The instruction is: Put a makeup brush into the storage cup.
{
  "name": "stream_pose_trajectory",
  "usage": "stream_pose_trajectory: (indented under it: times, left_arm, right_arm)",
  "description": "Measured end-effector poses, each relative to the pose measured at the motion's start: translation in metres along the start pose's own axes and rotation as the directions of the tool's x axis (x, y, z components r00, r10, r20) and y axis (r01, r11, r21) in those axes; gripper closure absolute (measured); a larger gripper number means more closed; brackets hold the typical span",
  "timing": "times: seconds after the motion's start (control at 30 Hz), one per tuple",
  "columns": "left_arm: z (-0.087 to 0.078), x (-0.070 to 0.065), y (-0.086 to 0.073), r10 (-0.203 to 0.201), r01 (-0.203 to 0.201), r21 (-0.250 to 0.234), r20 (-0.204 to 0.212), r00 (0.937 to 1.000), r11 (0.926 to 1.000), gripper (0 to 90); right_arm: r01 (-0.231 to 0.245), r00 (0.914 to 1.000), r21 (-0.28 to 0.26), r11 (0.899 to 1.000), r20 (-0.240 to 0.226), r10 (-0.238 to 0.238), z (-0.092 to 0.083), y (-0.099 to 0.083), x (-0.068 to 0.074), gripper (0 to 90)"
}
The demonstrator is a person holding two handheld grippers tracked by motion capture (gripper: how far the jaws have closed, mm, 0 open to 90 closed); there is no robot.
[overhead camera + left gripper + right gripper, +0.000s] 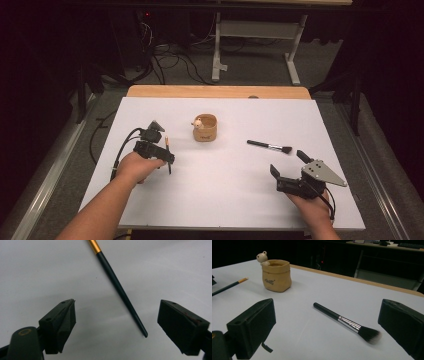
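A thin dark brush with a gold ferrule (168,152) lies on the white table at the left. My left gripper (162,160) points down over it. In the left gripper view the brush's tapered handle (117,285) runs between the jaws, and that gripper (117,305) is open with neither pad touching it. A black makeup brush with a silver ferrule (270,146) lies at the right. My right gripper (288,163) stands open just short of it, facing the brush (347,323) with nothing between its jaws (327,301). A tan pot with a small bear figure (205,128) stands mid-table.
The white sheet (225,195) covers a wooden table whose far edge (215,91) shows behind the pot (276,276). The thin brush (229,286) lies left of the pot in the right gripper view. Cables and a desk frame (255,50) sit on the floor beyond.
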State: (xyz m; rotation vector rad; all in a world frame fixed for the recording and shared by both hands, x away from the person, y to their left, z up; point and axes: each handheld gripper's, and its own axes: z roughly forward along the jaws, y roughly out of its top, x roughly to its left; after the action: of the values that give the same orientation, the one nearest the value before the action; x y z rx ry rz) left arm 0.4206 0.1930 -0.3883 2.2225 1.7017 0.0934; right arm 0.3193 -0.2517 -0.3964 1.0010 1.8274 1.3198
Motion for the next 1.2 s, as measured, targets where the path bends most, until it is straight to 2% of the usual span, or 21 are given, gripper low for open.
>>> stream_pose_trajectory:
  times: [0.2, 0.33, 0.47, 0.67, 0.73, 0.87, 1.2]
  left_arm:
    - [0.002, -0.003, 0.008, -0.018, 0.018, 0.042, 0.003, 0.9998, 0.9989, 24.0]
    - [0.004, -0.006, 0.012, -0.004, 0.004, 0.065, -0.015, 0.9999, 0.9979, 30.3]
    - [0.006, -0.008, 0.016, -0.078, 0.076, 0.080, 0.015, 0.9969, 0.9939, 34.0]
    - [0.013, -0.013, 0.019, -0.061, 0.064, 0.116, -0.030, 0.9977, 0.9912, 44.4]
    - [0.015, -0.015, 0.019, -0.055, 0.060, 0.124, -0.046, 0.9974, 0.9904, 45.3]
    - [0.016, -0.015, 0.021, -0.052, 0.061, 0.131, -0.067, 0.9964, 0.9895, 53.8]
    - [0.018, -0.018, 0.025, -0.044, 0.056, 0.157, -0.077, 0.9960, 0.9861, 64.0]
  right_arm:
    - [0.001, 1.0000, -0.004, 1.000, -0.002, -0.001, 0.000, 0.000, 0.000, 2.7]
    - [0.003, 1.0000, -0.005, 1.000, -0.002, -0.003, -0.001, 0.001, 0.000, 2.8]
    - [0.002, 1.0000, -0.005, 1.000, -0.002, -0.002, 0.000, 0.001, 0.000, 2.9]
    - [0.002, 1.0000, -0.009, 1.000, -0.003, -0.002, -0.001, 0.001, -0.001, 2.9]
    - [0.002, 1.0000, -0.009, 1.000, -0.004, -0.002, -0.001, 0.001, -0.001, 2.9]
    - [0.002, 1.0000, -0.009, 1.000, -0.005, -0.002, -0.001, 0.001, -0.001, 3.0]
    - [0.003, 1.0000, -0.008, 1.000, -0.002, -0.003, -0.001, 0.001, -0.001, 3.2]
